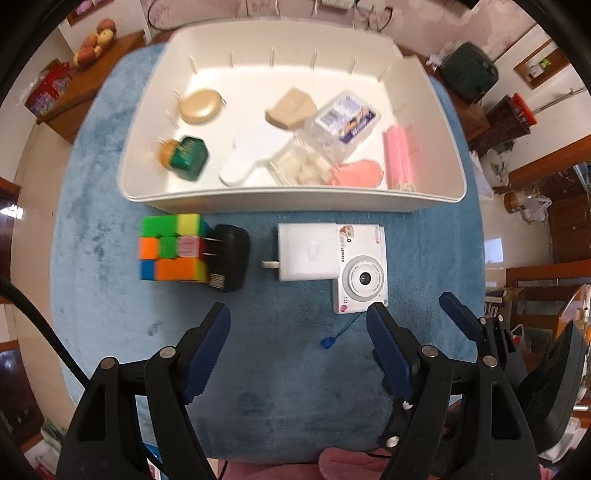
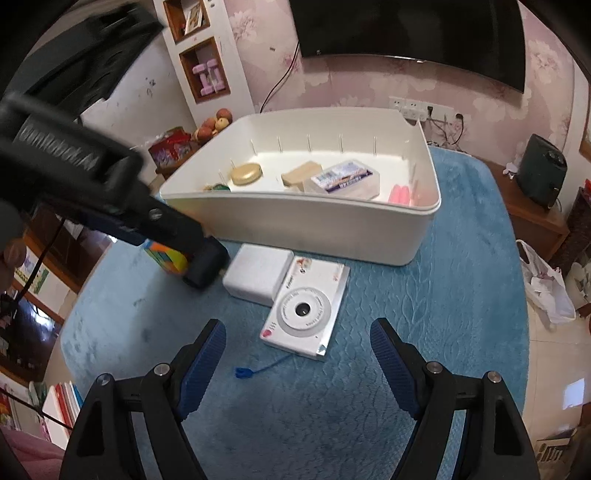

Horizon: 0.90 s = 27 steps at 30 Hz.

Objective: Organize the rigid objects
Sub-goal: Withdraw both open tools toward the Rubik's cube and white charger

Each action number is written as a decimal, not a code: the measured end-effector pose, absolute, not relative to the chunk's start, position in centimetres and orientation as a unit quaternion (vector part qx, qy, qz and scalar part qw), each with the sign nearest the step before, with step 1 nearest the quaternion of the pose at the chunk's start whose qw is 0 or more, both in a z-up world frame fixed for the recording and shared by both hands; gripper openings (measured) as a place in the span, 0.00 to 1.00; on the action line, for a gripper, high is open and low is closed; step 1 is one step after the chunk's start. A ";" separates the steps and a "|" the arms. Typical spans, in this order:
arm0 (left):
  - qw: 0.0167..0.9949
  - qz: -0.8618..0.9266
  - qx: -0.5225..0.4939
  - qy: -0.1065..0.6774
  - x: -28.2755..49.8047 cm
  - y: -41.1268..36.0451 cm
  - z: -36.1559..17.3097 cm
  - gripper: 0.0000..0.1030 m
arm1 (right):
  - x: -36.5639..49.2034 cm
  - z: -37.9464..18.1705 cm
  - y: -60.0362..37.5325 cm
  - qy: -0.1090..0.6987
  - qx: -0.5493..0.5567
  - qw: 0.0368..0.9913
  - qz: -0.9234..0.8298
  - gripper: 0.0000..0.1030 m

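Observation:
A white bin (image 1: pixel 295 201) on the blue cloth holds several small items: a gold tin (image 1: pixel 199 106), a green box (image 1: pixel 188 157), a clear plastic box (image 1: pixel 343 120) and pink pieces (image 1: pixel 397 155). In front of it lie a colour cube (image 1: pixel 171 247), a black adapter (image 1: pixel 229 258), a white charger (image 1: pixel 308 251) and a white camera (image 1: pixel 362 273). My left gripper (image 1: pixel 297 317) hangs open above the cloth, just short of the charger. My right gripper (image 2: pixel 299 328) is open and empty, close to the camera (image 2: pixel 306 308). The left tool's body partly hides the cube (image 2: pixel 168 258).
The blue cloth (image 1: pixel 277 387) covers a rounded table. The camera's blue strap (image 2: pixel 245 371) trails toward the right gripper. Around the table are a wooden shelf with fruit (image 1: pixel 98 40), a dark appliance (image 2: pixel 541 173), a TV (image 2: pixel 406 29) and a white bag (image 2: pixel 546 288).

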<state>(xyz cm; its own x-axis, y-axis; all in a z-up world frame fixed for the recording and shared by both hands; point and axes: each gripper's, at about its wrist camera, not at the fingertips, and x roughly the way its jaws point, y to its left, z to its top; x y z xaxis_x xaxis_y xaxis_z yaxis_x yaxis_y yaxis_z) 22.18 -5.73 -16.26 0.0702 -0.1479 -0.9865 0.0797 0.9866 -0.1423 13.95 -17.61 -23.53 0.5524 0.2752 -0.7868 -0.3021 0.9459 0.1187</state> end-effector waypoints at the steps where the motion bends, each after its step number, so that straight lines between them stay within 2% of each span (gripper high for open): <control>1: 0.725 -0.077 -0.024 0.684 22.5 -6.1 -16.8 0.77 | 14.0 -23.9 -17.7 0.445 -0.018 0.879 0.167 0.79; 9: 0.688 -0.057 -0.010 0.724 24.2 -7.4 -20.3 0.77 | 14.8 -26.4 -17.7 0.457 -0.030 0.870 0.183 0.79; 27: 0.667 -0.018 0.000 0.745 25.4 -6.8 -24.4 0.77 | 15.7 -29.3 -18.0 0.468 -0.013 0.863 0.190 0.79</control>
